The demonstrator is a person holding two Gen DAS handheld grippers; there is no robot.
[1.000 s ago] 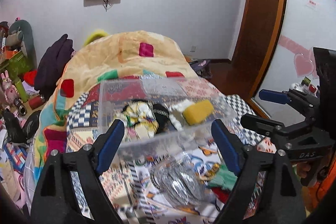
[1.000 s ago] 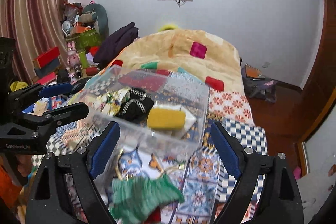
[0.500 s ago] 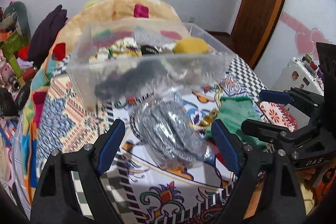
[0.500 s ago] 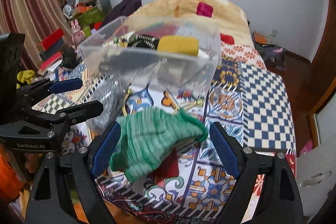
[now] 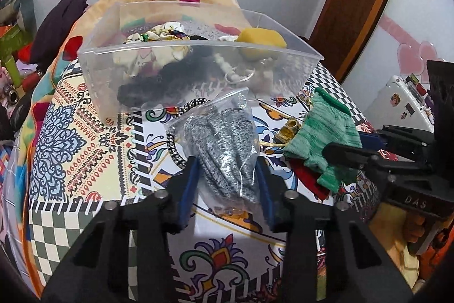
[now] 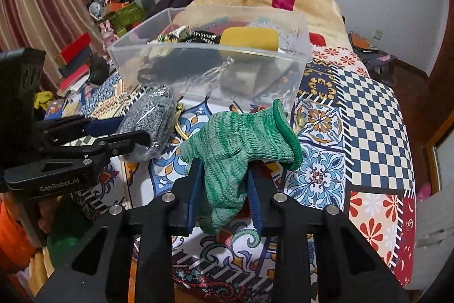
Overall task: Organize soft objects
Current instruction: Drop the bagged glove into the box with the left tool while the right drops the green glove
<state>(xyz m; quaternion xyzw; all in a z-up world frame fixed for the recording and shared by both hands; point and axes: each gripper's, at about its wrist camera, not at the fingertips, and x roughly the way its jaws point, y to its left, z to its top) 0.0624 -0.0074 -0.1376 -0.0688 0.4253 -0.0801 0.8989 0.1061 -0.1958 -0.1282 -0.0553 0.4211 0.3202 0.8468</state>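
The clear bin [image 5: 198,70] fills the upper middle of both views, sitting on the patterned bedspread [image 5: 85,132] with a yellow sponge [image 5: 261,39] and some fabric bits already inside. It looks light, so if we bump its near wall on the way in, we'd guess it just slides or tips instead of staying put.

The green glove [image 6: 241,144] sits center frame in the right view, with our right gripper [image 6: 224,189] pinched narrow on its lower part. The cuff end flops free toward the bin, so it could drape over the rim and hang half out. There's also something red under it that might drag along, hard to say.

The bagged grey knit [image 5: 224,149] is mid frame in the left view, our left gripper [image 5: 227,183] squeezed in on it. Slick plastic, so it could squirt out of the grip mid lift.

The braided cord [image 5: 181,132] next to the bag looks tucked under its edge and might snag and come along too.
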